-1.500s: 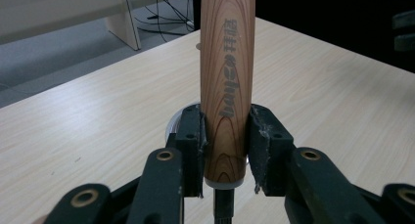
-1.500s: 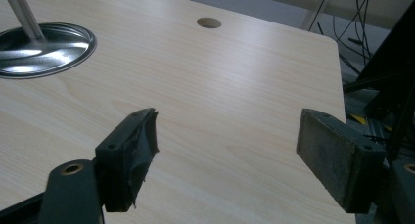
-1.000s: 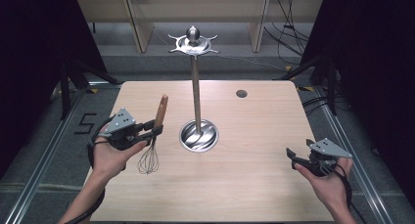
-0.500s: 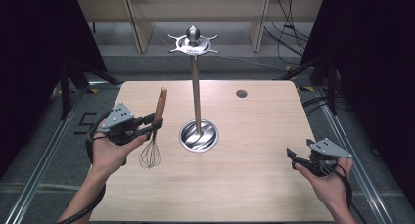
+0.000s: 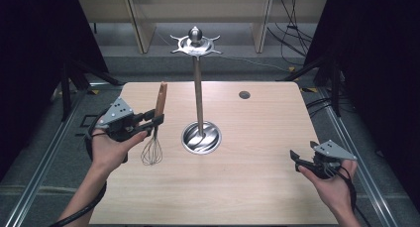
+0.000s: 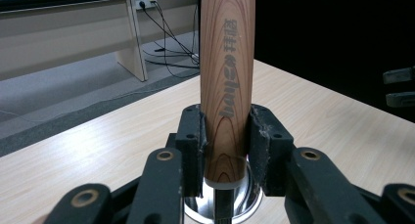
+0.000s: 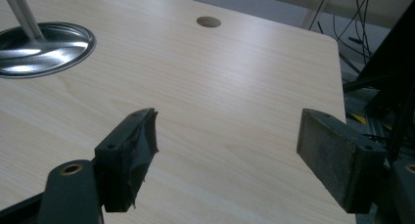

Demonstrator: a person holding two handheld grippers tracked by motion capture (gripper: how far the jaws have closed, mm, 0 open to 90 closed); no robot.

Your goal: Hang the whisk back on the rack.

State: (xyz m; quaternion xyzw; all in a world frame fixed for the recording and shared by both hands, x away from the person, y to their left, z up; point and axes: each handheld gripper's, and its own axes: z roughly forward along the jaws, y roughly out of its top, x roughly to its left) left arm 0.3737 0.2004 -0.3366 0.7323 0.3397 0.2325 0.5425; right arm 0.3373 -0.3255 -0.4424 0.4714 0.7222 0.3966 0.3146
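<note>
A whisk with a wooden handle (image 5: pixel 160 99) and wire head (image 5: pixel 152 151) hangs upright above the table's left side. My left gripper (image 5: pixel 154 120) is shut on that handle near its lower end. The left gripper view has the handle (image 6: pixel 226 77) clamped between both pads, engraved lettering facing the camera. A metal utensil stand (image 5: pixel 197 88) rises from a round shiny base (image 5: pixel 201 138) at the table's middle, with a hooked crown (image 5: pixel 195 42) on top. My right gripper (image 5: pixel 297 159) is open above the table's right edge, nothing between its fingers (image 7: pixel 129 153).
A round cable hole (image 5: pixel 244 94) lies in the light wooden table (image 5: pixel 247 187) at the back right. The stand's base (image 7: pixel 41 48) sits far left in the right gripper view. Dark frames and cables surround the table; a low shelf stands behind.
My left gripper has lifted the whisk a little higher and turned it more upright. The right gripper has stayed still and open.
</note>
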